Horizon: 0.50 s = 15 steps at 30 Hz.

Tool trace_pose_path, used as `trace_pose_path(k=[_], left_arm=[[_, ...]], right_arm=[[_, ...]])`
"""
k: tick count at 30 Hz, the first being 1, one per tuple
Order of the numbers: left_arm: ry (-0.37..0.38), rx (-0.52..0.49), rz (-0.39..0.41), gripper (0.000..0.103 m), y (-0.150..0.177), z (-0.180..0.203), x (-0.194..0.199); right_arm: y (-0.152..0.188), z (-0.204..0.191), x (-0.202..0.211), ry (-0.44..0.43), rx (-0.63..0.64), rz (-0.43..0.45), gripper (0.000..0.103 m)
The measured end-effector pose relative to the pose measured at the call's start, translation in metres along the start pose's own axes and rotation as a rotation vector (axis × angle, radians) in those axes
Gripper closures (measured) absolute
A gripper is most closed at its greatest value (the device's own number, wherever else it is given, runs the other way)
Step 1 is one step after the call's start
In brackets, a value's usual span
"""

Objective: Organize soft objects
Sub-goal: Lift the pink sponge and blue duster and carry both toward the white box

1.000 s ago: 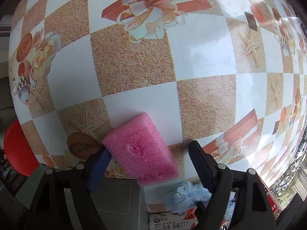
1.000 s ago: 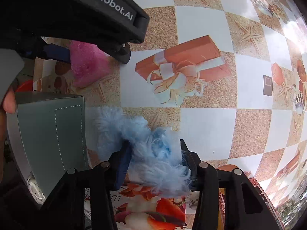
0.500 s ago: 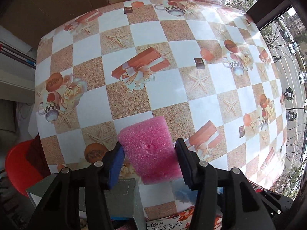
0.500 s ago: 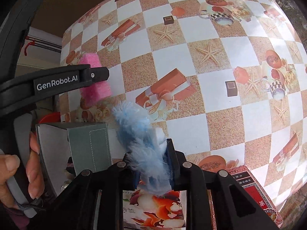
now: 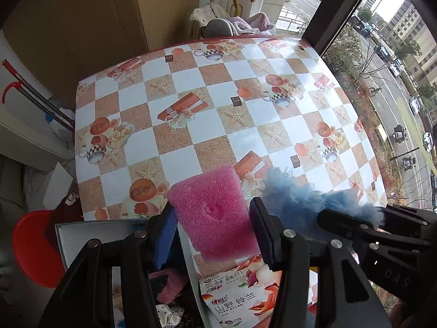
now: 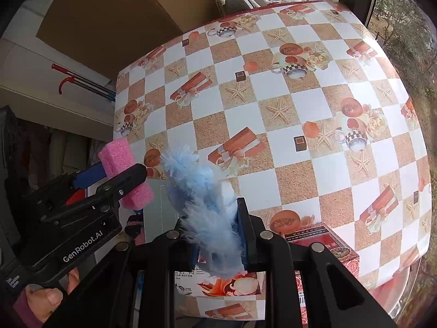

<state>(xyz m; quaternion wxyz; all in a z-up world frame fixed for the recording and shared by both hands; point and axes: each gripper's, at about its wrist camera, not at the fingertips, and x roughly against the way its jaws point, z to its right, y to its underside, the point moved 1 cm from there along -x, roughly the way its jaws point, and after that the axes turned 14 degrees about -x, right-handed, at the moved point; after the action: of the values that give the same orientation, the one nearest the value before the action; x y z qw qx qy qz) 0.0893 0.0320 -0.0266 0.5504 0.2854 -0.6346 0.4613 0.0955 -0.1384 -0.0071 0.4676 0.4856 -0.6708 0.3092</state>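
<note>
the pink sponge [image 5: 215, 216] clamped in my left claw [image 5: 213, 235] and the blue fluffy thing [image 6: 210, 218] squeezed in my right claw [image 6: 217, 235] have both risen off the table [image 6: 300, 125], ready for the grey box [image 5: 82, 235] just below them.

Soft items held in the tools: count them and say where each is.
2. The pink sponge is clamped in the left tool; the blue fluffy duster in the right tool. More may be hidden in the box below.

Both wrist cams high, pitched steeply down at the table [image 5: 191, 161]; each catches the other gripper; shared: checkered tabletop, near edge.
</note>
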Motion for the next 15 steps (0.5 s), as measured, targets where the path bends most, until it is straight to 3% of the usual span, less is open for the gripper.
trace_pose_path(k=[6, 15], left_arm=[[-0.008, 0.008, 0.022, 0.046, 0.04, 0.013, 0.027], [-0.035, 0.082, 0.039, 0.046, 0.093, 0.003, 0.054]], right_arm=[[0.027, -0.001, 0.023, -0.004, 0.008, 0.023, 0.079], [0.07, -0.027, 0.026, -0.005, 0.066, -0.006, 0.079]])
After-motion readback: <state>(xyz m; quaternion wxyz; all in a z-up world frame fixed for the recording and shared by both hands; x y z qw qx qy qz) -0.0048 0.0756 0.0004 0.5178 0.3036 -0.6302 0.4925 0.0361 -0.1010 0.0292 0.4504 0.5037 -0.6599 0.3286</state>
